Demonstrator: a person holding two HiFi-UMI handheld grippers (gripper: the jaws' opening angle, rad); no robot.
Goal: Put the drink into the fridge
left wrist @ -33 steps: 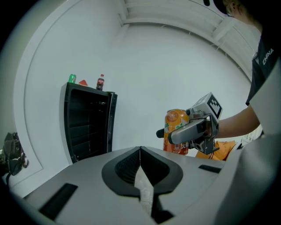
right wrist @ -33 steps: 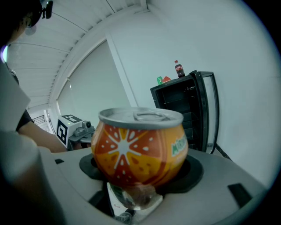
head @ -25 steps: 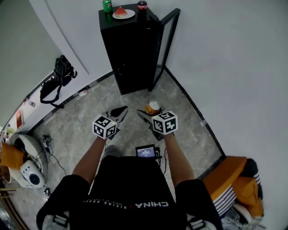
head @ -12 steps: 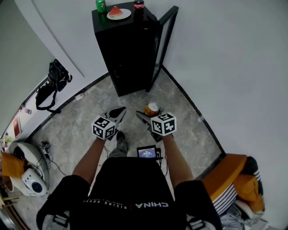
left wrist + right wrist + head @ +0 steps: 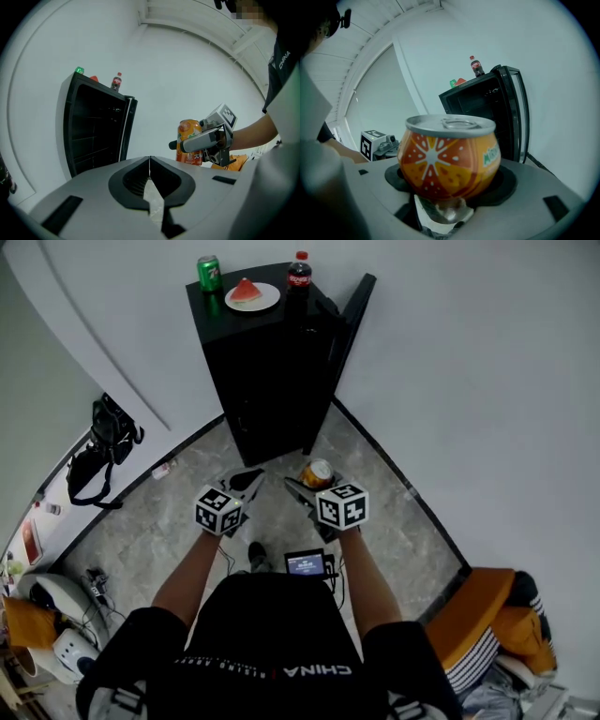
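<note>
The right gripper (image 5: 310, 484), clamped on an orange can (image 5: 449, 157), is held short of the black fridge (image 5: 267, 362), whose door (image 5: 351, 326) stands open on its right edge. The left gripper (image 5: 251, 478), jaws together and empty, is alongside. Bare floor (image 5: 281, 451) lies between both grippers and the fridge.

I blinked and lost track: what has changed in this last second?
The person has walked closer to the black fridge, bringing the drink along. The right tongs stay clamped on the orange can; the left tongs stay shut and empty. The fridge door remains open.
</note>
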